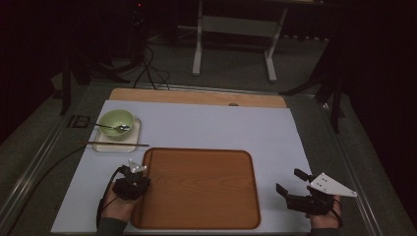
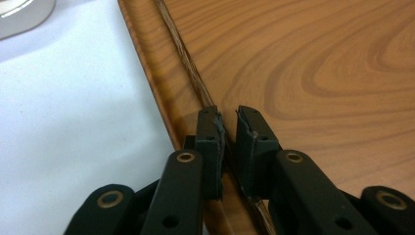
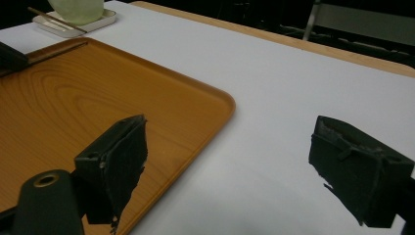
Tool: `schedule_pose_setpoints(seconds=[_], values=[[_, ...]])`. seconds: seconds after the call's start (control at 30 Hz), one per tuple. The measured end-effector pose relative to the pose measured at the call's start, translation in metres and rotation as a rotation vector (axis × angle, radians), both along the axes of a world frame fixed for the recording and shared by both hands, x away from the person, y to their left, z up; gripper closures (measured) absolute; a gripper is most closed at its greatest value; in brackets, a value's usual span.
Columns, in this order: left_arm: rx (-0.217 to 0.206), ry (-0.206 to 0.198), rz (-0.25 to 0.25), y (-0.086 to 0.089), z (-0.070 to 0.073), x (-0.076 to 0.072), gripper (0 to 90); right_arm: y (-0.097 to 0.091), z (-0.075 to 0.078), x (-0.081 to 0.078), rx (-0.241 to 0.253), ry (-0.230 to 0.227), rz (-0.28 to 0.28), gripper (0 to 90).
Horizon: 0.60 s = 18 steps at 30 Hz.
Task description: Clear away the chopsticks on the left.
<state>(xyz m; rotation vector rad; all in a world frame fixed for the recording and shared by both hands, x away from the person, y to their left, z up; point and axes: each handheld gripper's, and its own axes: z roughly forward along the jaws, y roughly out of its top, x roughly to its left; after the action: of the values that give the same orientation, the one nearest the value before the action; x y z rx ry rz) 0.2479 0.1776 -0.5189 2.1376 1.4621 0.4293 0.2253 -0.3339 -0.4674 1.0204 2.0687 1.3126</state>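
1. Chopstick [image 2: 183, 54] number one already lies inside the wooden tray [image 1: 196, 196], running along the inner left rim from the upper left of the left gripper view down between the black jaws.
2. Left gripper [image 2: 229, 115] sits low over that rim, at the lower left of the high view. Its jaws stand a little apart with the stick in the gap, and the pads do not seem to press on it, so I read it as released rather than grasped.
3. Right gripper [image 1: 289, 180] rests at the lower right of the frame, just beyond the tray's right edge. It is spread wide and empty over the white desk [image 1: 211, 128].
4. Second chopstick [image 1: 115, 143] lies across the small white dish [image 1: 105, 146] at the upper left, in front of the green bowl [image 1: 115, 122] with a spoon [image 1: 113, 127] in it.
5. Progress, as I judge it: one stick delivered, and the work looks early. The other stick, and perhaps the bowl and dish, remain off the tray.
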Motion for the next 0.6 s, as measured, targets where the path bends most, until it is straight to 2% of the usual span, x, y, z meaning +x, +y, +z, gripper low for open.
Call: schedule_pose_setpoints(seconds=[0.13, 0.6], values=[[0.012, 0.0, -0.002, -0.0015, 0.0004, 0.0002, 77.6, -0.0003, 0.0002, 0.0, -0.001, 0.0, 0.001, 13.9], [0.011, -0.003, -0.016, -0.0012, 0.0043, -0.0015, 66.1, -0.0012, 0.0002, -0.0004, 0.001, -0.002, -0.003, 13.9]])
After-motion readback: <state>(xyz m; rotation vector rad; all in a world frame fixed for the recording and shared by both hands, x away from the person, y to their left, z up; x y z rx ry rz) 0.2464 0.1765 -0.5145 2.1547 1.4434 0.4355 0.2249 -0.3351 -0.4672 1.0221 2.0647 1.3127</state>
